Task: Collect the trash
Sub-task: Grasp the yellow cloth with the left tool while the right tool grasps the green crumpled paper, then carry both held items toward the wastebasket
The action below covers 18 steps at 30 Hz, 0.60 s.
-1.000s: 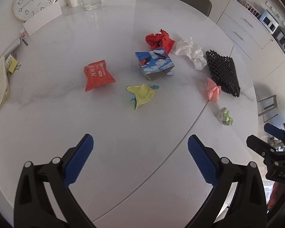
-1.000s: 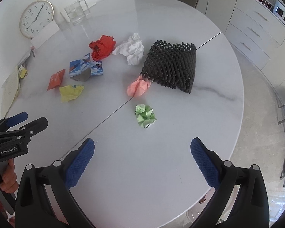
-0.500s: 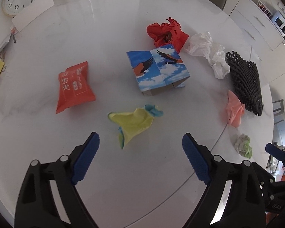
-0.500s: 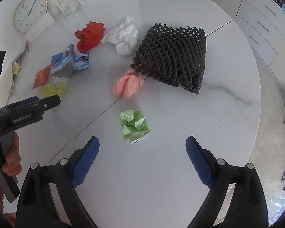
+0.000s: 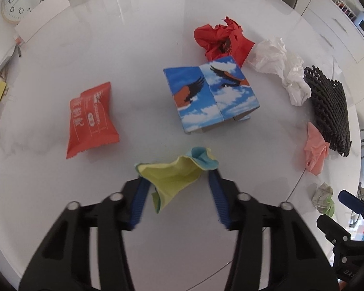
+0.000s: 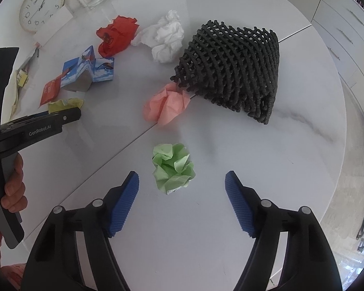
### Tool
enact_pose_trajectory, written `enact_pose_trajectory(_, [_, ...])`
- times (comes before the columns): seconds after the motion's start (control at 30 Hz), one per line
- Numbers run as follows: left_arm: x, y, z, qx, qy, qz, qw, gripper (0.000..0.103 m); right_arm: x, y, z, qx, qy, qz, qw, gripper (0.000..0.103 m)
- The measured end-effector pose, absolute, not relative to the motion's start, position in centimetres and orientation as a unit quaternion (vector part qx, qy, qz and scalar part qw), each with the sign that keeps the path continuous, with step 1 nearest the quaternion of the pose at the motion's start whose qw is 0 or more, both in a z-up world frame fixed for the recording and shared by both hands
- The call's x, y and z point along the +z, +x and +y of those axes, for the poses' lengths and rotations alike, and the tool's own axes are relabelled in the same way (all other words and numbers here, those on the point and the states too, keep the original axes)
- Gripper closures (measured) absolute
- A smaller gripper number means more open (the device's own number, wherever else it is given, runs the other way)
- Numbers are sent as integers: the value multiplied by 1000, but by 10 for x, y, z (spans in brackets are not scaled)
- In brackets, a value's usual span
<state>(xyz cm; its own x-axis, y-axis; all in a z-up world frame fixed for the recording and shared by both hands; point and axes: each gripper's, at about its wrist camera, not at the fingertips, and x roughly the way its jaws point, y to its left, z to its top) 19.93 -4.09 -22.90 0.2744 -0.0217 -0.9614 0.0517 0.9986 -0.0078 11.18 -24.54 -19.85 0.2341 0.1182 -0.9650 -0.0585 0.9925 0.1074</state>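
Both grippers closing on paper scraps

Left gripper (image 5: pixel 177 181) jaws narrowing around yellow wad (image 5: pixel 172 179), pad contact unclear. Right gripper (image 6: pixel 182 181) half-wide, green wad (image 6: pixel 173 167) between jaws, untouched, on table (image 6: pixel 254 157).

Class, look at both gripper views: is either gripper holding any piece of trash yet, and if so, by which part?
Nothing is held yet. The left gripper is closing around the yellow crumpled paper; the right gripper is closing around the green paper ball, pads clear of it.
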Motion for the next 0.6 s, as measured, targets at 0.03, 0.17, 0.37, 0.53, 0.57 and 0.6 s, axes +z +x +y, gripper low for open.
enact_pose_trajectory(0.03, [-229,200,-40,-26,10,603,798,66,-198,112,-245,57,23,617,785,32])
enact_pose_trajectory(0.17, [-227,206,-37,-30,7,602,798,67,-196,112,-244,57,24,617,785,34])
enact_pose_trajectory(0.37, [-217,205,-38,-33,17,592,805,70,-200,117,-242,57,26,621,781,43])
enact_pose_trajectory(0.53, [-210,194,-33,-38,9,593,804,70,-204,122,-239,53,21,628,776,60])
enact_pose_trajectory(0.57, [-207,191,-31,-39,8,592,805,70,-205,123,-238,54,22,629,775,68])
enact_pose_trajectory(0.6, [-207,191,-33,-39,7,590,806,70,-206,123,-236,53,22,629,775,70])
